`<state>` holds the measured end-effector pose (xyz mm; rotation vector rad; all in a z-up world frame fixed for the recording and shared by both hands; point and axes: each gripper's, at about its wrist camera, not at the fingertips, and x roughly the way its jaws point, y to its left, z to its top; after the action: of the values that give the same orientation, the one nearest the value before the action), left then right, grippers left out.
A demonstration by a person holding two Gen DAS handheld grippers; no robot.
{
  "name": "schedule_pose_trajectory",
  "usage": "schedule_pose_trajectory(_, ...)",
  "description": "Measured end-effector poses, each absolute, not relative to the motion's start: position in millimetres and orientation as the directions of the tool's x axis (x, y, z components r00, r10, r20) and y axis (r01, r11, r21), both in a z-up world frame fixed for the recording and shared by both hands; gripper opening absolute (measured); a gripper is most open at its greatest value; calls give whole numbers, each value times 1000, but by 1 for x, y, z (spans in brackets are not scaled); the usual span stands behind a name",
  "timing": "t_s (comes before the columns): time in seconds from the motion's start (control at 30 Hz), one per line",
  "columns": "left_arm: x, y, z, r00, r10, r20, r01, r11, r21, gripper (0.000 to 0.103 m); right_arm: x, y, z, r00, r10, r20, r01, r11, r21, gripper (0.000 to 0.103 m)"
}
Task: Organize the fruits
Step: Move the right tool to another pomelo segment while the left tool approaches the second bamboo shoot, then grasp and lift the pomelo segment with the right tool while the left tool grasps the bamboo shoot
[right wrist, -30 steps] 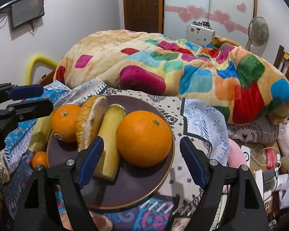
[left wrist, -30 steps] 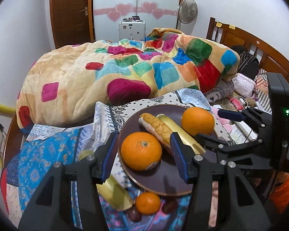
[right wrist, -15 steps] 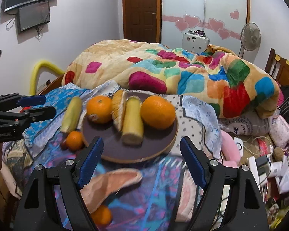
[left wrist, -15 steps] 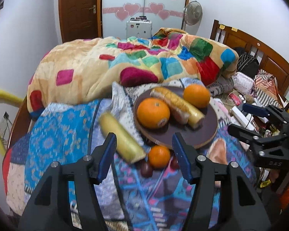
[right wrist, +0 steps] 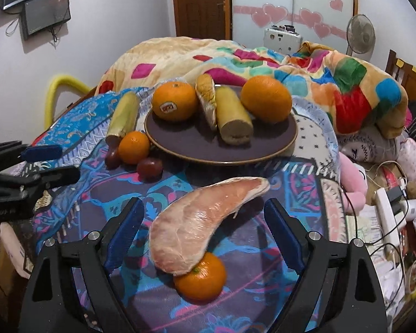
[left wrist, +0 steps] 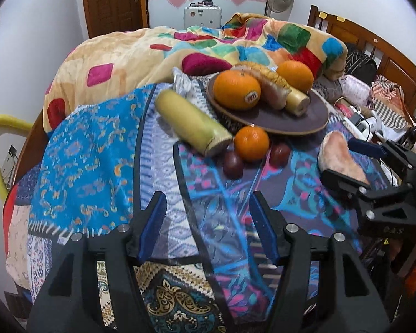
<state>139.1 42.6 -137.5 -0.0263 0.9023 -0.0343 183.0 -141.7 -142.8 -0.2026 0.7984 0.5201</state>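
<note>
Now, your left gripper [left wrist: 208,230] hangs with its jaws wide and nothing between them, over bare patterned cloth [left wrist: 91,149]; the loose banana piece [left wrist: 192,123], small orange [left wrist: 251,143] and two dark plums [left wrist: 233,163] lie well ahead of it, just before the plate [right wrist: 263,149]. Your right gripper [right wrist: 205,233] is spread wide too, and the pomelo wedge [right wrist: 202,216] lies between its fingers, untouched, its near end resting on another small orange [right wrist: 205,280].
</note>
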Motion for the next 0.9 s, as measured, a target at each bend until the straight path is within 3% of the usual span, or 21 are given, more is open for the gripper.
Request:
schedule_pose_trajectory(0.13, 141, 46, -143, 611, -50, -790, 21, 999, -47, 62, 188, -139, -147, 570, 359, -739, -521, 853, 12, 84)
schedule_pose_trajectory(0.3, 149, 50, -143, 611, -47, -790, 18, 999, -45, 62, 189, -143, -147, 506, 416, -755, -577, 815, 63, 49)
schedule_pose_trajectory(0.33, 151, 51, -142, 612, -45, -789, 13, 999, -47, 62, 188, -143, -146, 502, 418, -757, -584, 809, 60, 45)
schedule_pose_trajectory(0.9, 229, 60, -136, 606, 11, -795, -109, 992, -69, 72, 202, -188, -134, 489, 474, -732, -593, 796, 120, 33)
